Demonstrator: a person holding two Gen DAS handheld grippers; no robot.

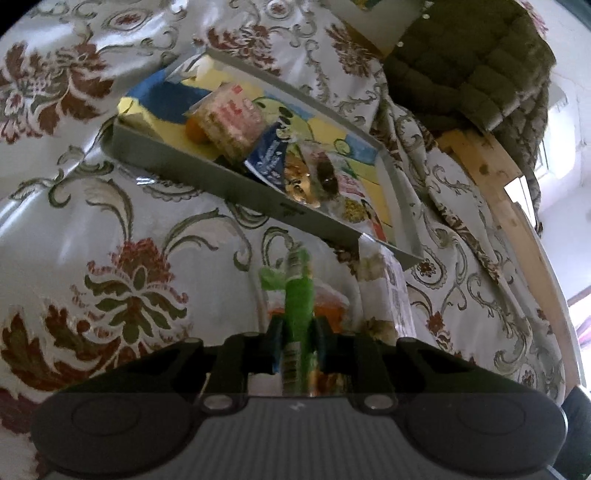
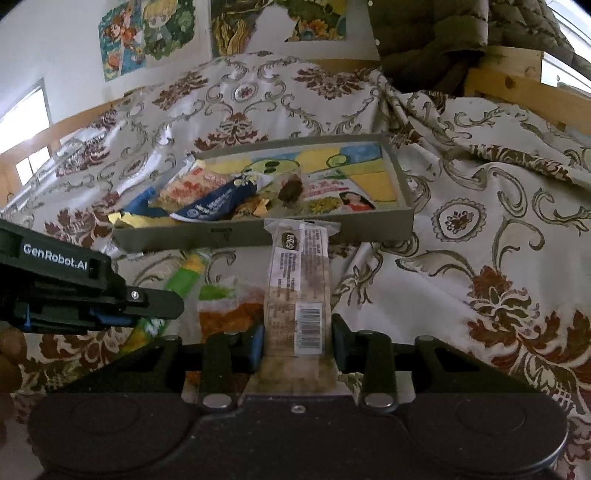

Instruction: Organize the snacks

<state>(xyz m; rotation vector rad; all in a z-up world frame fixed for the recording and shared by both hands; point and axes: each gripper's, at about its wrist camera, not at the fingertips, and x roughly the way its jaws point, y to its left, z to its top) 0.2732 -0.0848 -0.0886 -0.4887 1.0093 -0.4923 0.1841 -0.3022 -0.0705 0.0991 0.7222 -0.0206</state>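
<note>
A grey tray [image 2: 258, 236] with a cartoon-printed bottom lies on the floral cloth and holds several snack packets; it also shows in the left wrist view [image 1: 207, 177]. My left gripper [image 1: 297, 343] is shut on a slim green snack stick [image 1: 297, 314], held just above the cloth in front of the tray; it also shows in the right wrist view [image 2: 110, 310]. My right gripper [image 2: 297, 343] is closed on a long clear-wrapped snack bar [image 2: 299, 288] with a barcode, its far end at the tray's near wall. An orange and green snack packet [image 2: 229, 310] lies on the cloth between the grippers.
The floral cloth [image 2: 480, 258] covers a bed with folds at the right. A green quilted jacket [image 1: 480, 62] hangs over the wooden frame [image 1: 517, 206] at the right. Cartoon posters [image 2: 147, 33] hang on the wall behind.
</note>
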